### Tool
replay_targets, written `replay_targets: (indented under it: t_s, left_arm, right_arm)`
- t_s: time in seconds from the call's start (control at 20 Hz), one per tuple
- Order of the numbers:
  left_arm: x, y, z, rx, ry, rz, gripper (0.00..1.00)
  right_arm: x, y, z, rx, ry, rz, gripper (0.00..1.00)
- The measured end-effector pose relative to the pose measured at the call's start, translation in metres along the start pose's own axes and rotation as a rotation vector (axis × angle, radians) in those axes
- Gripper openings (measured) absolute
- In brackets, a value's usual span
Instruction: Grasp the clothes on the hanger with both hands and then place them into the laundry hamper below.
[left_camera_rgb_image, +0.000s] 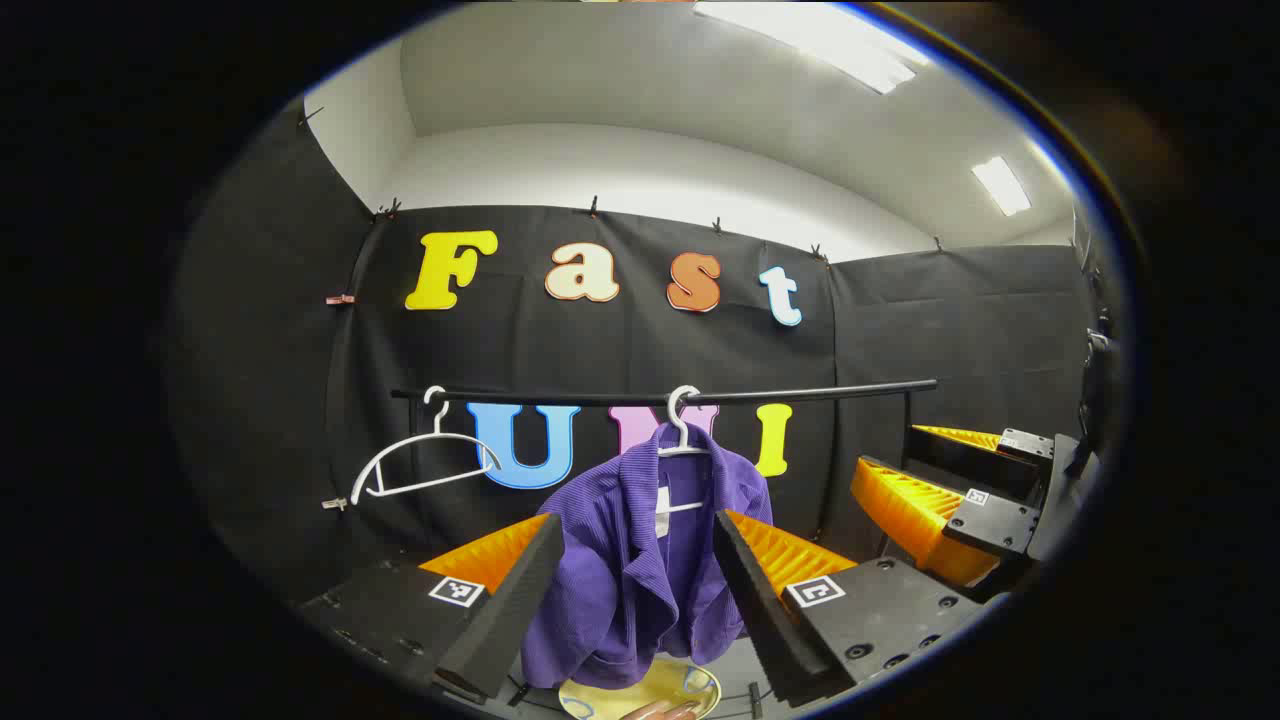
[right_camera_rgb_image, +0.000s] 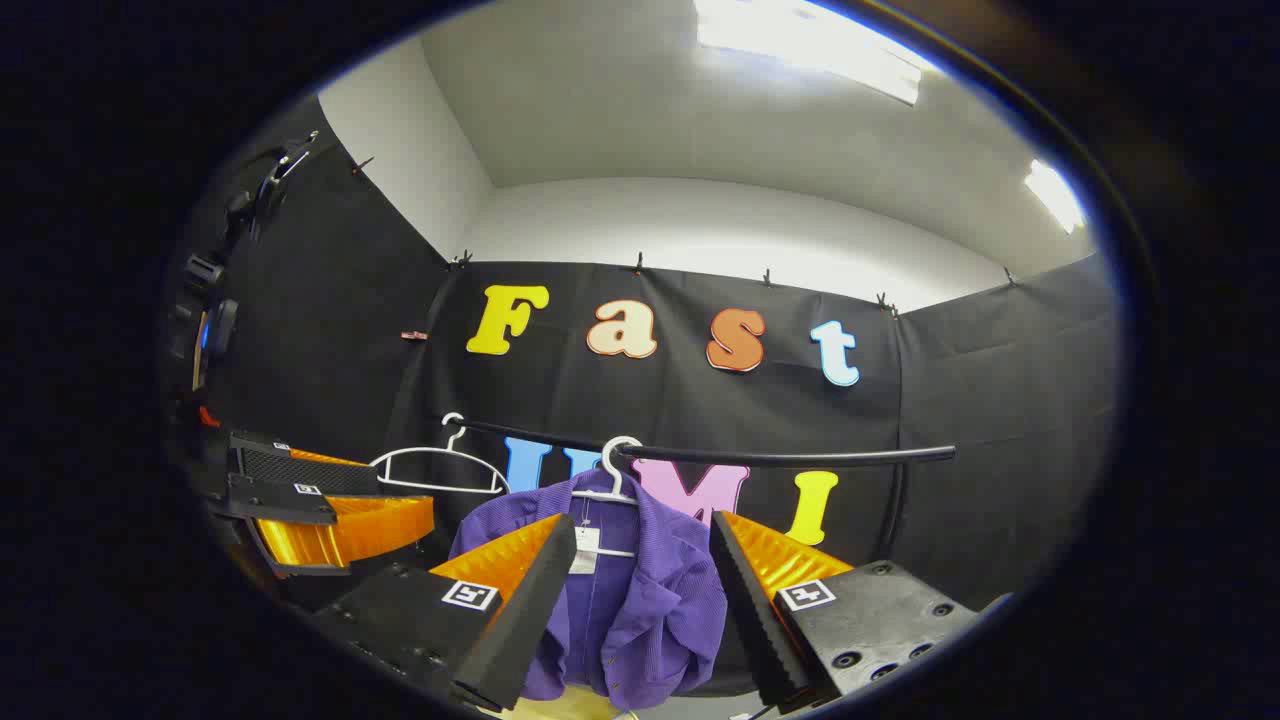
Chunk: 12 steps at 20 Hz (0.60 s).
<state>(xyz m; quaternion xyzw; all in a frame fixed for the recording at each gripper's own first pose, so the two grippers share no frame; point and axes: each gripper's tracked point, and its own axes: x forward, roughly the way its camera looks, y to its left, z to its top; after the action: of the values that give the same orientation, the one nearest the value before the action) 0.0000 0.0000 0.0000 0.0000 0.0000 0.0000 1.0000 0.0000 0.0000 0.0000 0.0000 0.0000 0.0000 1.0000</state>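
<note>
Both grippers' jaws stand wide, holding nothing. Left gripper (left_camera_rgb_image: 635, 600) and right gripper (right_camera_rgb_image: 640, 610) each frame the purple jacket (left_camera_rgb_image: 640, 560), apart from it. Jacket hangs on a white hanger (left_camera_rgb_image: 683, 425) near mid-rail (left_camera_rgb_image: 800, 392); a bare 2nd hanger (left_camera_rgb_image: 420, 470) sits twd the rail's left end. Below the jacket, hamper rim (left_camera_rgb_image: 640, 695). Black cloth wall behind, ceiling lights on.

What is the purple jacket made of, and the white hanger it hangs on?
The jacket looks like soft ribbed cloth, maybe corduroy: fine lines run down it and it sags in folds. The hanger looks like smooth white plastic, thin and slightly shiny, though coated wire is possible.
</note>
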Motion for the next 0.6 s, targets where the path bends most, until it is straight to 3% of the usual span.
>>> replay_targets:
  t_s: [0.6]
  left_arm:
    - [0.0024,-0.005,-0.0024,0.009,0.008,-0.024,0.94]
  right_arm:
    - [-0.0009,-0.0041,0.0013,-0.003,0.006,-0.007,0.86]
